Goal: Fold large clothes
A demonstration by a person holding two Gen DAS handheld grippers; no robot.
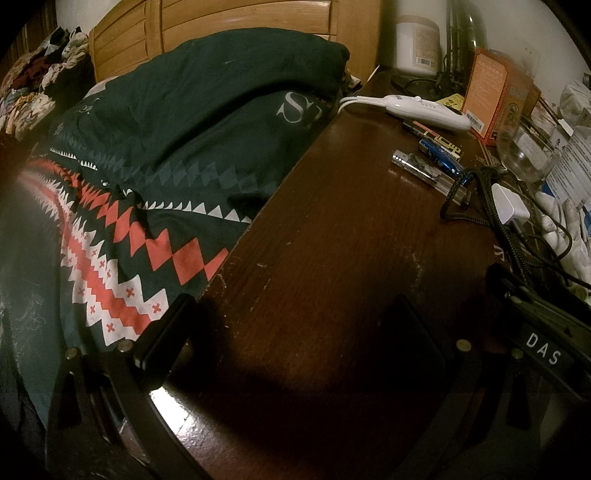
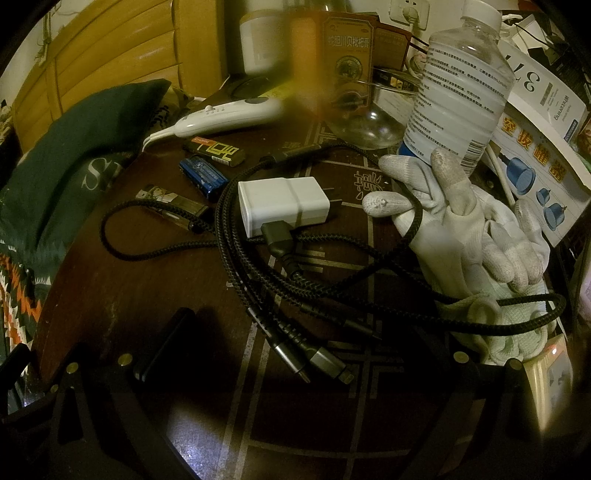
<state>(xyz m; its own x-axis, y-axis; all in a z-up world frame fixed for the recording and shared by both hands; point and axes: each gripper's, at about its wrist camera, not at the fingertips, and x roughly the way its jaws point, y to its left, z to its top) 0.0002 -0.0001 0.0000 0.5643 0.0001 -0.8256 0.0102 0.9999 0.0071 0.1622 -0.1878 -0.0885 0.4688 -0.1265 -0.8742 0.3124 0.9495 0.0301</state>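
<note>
Neither claw has reached any cloth yet, so the step in hand looks like the approach. Both need to swing off the desk (image 1: 332, 229) and toward the bed on the left side of the frame before anything can be folded. Doing it well likely means clearing the desk's clutter first, then coming down on a free edge or corner of the cloth rather than on a bunched middle.

In the left wrist view the left claw (image 1: 295, 354) is released: its fingers stand wide apart at the lower left and lower right, with only bare dark wood between them. The dark green cloth (image 1: 192, 122) with a red and white zigzag pattern fills the left and upper left of the frame, heaped against a wooden headboard (image 1: 229, 22), well apart from the claw.

In the right wrist view the right claw (image 2: 295, 362) is also released and grasps nothing. Ahead of it lie a tangled black cable (image 2: 280, 266), a white charger (image 2: 282, 205) and white gloves (image 2: 469, 236). The same cloth (image 2: 74, 158) shows only at the left edge. I cannot tell whether it is clothing or bedding.
</note>
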